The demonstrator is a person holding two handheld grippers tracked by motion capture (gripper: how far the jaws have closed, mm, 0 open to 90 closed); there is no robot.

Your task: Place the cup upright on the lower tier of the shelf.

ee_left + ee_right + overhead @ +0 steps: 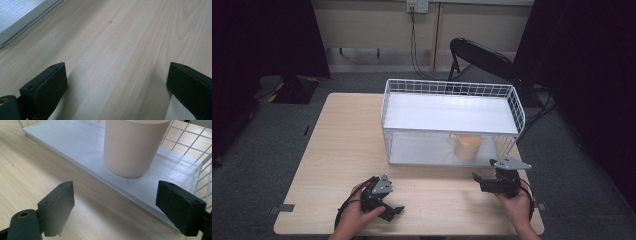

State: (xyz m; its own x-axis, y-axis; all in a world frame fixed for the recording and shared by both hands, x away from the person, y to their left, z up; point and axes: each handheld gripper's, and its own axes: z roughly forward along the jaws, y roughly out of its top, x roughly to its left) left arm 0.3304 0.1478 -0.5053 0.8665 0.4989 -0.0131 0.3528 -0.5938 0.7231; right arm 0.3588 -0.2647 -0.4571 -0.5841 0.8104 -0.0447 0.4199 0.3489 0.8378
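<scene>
Left gripper (388, 207): rests low over the near left of the table (342, 150), jaws spread with only bare wood between them; in its own view a corner of the rack's lower board sits far off at top left.
Right gripper (478, 179): held at the near right, just short of the rack's open front, jaws spread and holding nothing, aimed at the cup.
Cup (133, 145): a pale mug, upright on the lower shelf of the rack, towards its right end and close to the front edge; in the high view its handle points left. Nothing touches it.
Rack (512, 107): white wire, two tiers, in the middle-right of the table; the upper shelf is bare.
Step in hand: judged to be the approach, the right gripper lining up on the cup before any grasp.
Next move: likely forward and a little up over the board's lip, keeping the jaws wide so they pass either side of the cup wall, clear of the wire mesh at the right, then close on it.
Far side: a folding chair (477, 52) and a wall socket with cable stand behind the table.
</scene>
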